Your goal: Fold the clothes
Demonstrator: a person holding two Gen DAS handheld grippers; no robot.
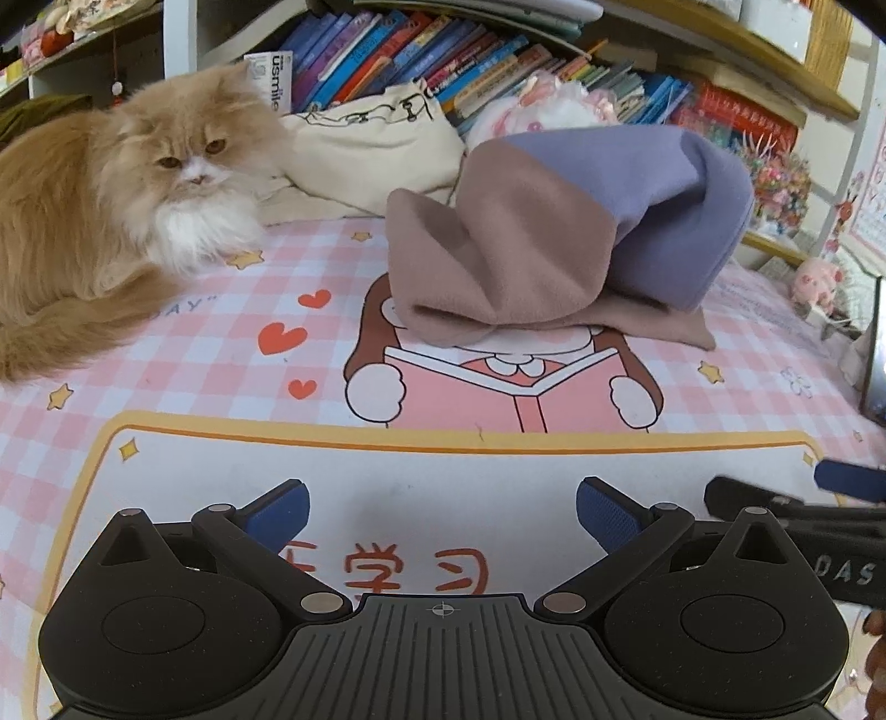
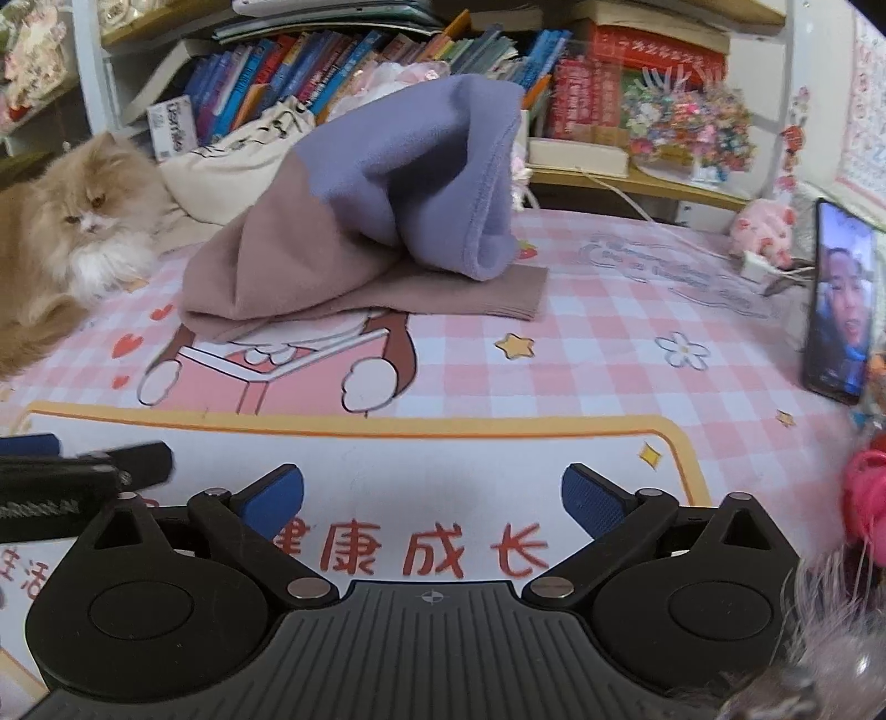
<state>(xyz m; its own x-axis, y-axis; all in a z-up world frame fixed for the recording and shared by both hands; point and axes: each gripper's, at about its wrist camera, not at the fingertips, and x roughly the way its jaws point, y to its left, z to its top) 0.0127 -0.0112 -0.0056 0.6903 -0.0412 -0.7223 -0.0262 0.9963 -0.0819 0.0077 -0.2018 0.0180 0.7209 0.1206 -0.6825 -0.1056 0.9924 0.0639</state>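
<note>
Left gripper [image 1: 443, 512]: my jaws spread wide, nothing between the blue pads, hovering over the printed bedsheet [image 1: 232, 354].
Right gripper [image 2: 432, 498]: likewise wide open and holding nothing; just beside my left one.
Garment [image 1: 554, 232]: brown-and-purple fleece piece, crumpled in a raised heap on the sheet ahead, apart from both grippers.
Cat [image 1: 111, 194]: ginger long-hair lying left of the garment.
Phone [image 2: 839, 299]: propped upright at far right, screen lit.
Bookshelf [image 1: 443, 50]: behind the bed.

The bedsheet [image 2: 498, 387] reads "健康成长"; a box [image 1: 271, 83] reads "usmile".
</note>
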